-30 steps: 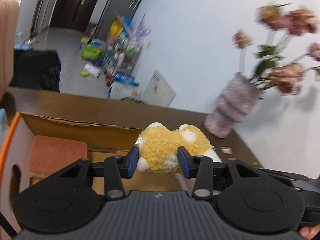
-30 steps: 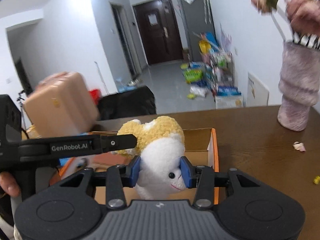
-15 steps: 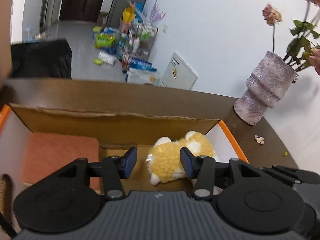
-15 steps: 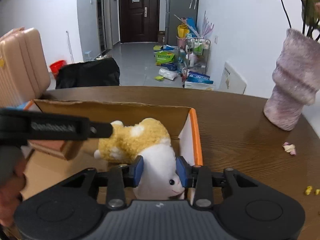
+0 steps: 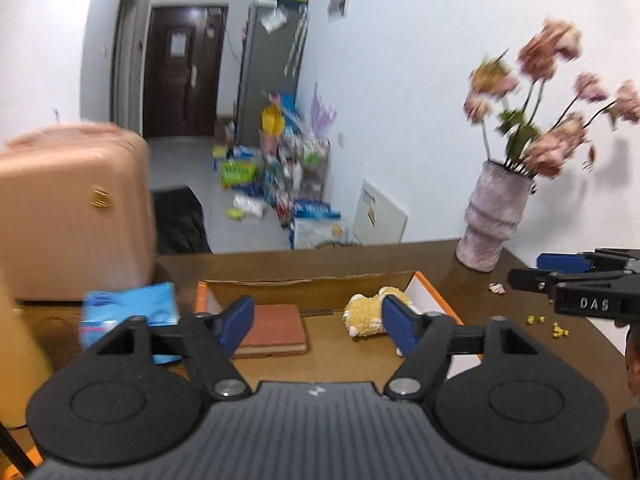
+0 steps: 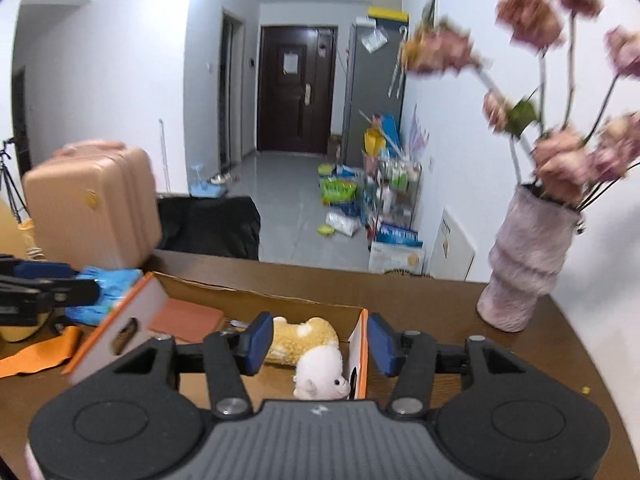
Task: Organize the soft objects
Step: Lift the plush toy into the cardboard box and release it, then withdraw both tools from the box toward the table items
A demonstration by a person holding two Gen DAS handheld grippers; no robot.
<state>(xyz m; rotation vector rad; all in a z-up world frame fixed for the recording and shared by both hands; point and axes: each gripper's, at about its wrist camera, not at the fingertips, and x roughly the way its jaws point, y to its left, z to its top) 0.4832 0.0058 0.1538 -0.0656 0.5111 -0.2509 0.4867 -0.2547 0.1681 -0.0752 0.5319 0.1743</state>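
A plush toy with a yellow woolly body [image 5: 366, 312] and a white head [image 6: 322, 372] lies inside the cardboard box [image 5: 436, 296] with orange edges, near its right wall. My left gripper [image 5: 316, 324] hangs above and behind the box. Its jaws are opening, with nothing between its blue pads. My right gripper [image 6: 320, 344] is also raised over the box's near right corner. Its jaws are opening too, and the plush lies below them, untouched. Each gripper shows at the edge of the other's view, the right gripper [image 5: 528, 270] and the left gripper [image 6: 80, 280].
A reddish-brown pad [image 5: 272, 328] lies in the left part of the box. A blue packet [image 5: 132, 308] sits left of the box. A pink suitcase [image 5: 72, 216] stands behind it. A ribbed vase [image 6: 524, 272] with pink flowers stands at the table's far right. Yellow crumbs [image 5: 556, 328] dot the wooden table.
Both grippers let go of the plush, opened wider, and rose back from the box. The plush, held up between them before, now lies on the box floor.
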